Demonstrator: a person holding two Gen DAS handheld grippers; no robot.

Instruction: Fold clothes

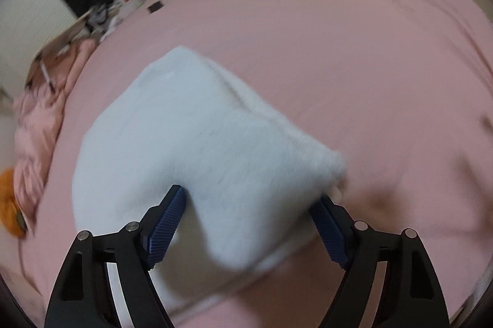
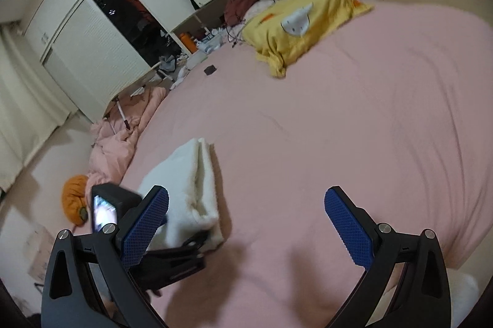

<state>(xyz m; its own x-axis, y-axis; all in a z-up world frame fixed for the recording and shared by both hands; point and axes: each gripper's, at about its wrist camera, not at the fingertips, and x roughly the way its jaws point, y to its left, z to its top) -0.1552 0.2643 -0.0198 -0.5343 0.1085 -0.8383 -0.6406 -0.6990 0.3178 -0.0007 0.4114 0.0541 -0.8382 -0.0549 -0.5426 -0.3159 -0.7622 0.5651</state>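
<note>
A folded white towel (image 1: 197,137) lies on the pink bed (image 1: 354,75), its near corner between the left tool's (image 1: 249,204) parted pads. The right tool (image 2: 246,204) gapes wide, empty, just right of it.

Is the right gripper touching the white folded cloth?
Apart. The right wrist view shows the right gripper open over bare pink sheet, the white folded cloth lying off to its left.

A plain white folded towel (image 1: 197,124) is lying on a solid pale pink bed sheet (image 1: 354,75). A yellow pillow (image 2: 308,20) with orange marks and a small white patch is showing at the head of the bed. Black grippers are carrying fingers (image 2: 348,229) with blue cross-hatched pads. An orange cushion (image 2: 74,195) is sitting on the cream floor (image 2: 46,174) beside cream wardrobe doors (image 2: 92,57).
</note>
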